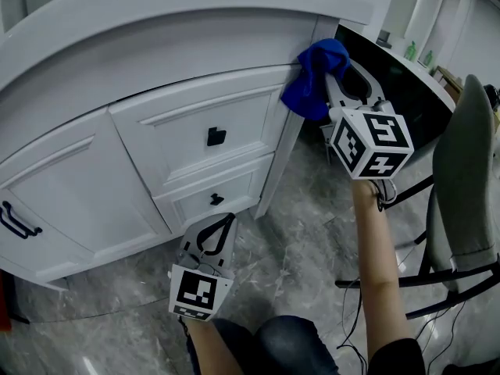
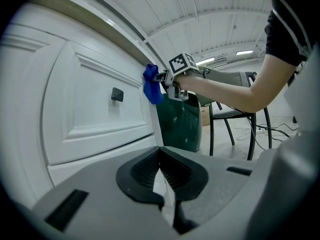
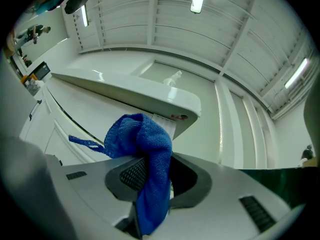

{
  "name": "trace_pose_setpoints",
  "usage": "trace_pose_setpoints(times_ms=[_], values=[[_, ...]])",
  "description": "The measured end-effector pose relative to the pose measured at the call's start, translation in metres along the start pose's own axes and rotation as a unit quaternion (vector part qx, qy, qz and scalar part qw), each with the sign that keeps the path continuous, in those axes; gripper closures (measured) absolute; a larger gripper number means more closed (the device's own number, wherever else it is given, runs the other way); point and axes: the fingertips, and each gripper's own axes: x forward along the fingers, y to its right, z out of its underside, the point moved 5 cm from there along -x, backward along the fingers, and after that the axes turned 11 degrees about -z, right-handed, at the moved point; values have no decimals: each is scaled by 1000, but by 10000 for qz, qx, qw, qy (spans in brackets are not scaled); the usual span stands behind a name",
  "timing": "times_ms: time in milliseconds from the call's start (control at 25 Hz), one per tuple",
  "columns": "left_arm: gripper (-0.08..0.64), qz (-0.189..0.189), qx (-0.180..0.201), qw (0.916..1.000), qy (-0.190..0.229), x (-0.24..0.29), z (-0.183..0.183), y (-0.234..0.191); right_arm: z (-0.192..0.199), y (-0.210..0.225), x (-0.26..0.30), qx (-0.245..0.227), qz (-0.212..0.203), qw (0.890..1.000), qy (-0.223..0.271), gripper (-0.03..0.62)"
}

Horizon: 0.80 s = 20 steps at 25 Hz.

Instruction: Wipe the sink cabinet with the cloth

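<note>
The white sink cabinet (image 1: 195, 108) fills the upper left of the head view, with two drawers and black knobs. A blue cloth (image 1: 312, 80) is bunched against the cabinet's upper right corner, just under the countertop. My right gripper (image 1: 337, 75) is shut on it; in the right gripper view the cloth (image 3: 145, 149) hangs out between the jaws of the right gripper (image 3: 152, 176), below the countertop edge (image 3: 150, 96). My left gripper (image 1: 223, 226) is low by the bottom drawer, shut and empty. The left gripper view shows the left gripper (image 2: 160, 151), the cabinet (image 2: 90, 109), the cloth (image 2: 151, 86) and the right gripper (image 2: 165, 79).
A dark green bin (image 2: 182, 124) stands right of the cabinet. A grey chair (image 1: 461, 178) with black legs is at the right, cables (image 1: 351, 326) beneath it on the marble floor. A cabinet door with a black handle (image 1: 16, 221) is at the far left.
</note>
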Motion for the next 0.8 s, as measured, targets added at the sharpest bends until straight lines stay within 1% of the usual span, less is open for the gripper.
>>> trace_pose_setpoints(times_ms=[560,800], values=[[557,-24,-46,10000,23,0,-1,-1,26,-12,-6,-102,-71,9996,-254,477],[557,-37,-13,10000,13,-1,-2,-1,36,-15,-7,-13,-128,9994,-308,477]])
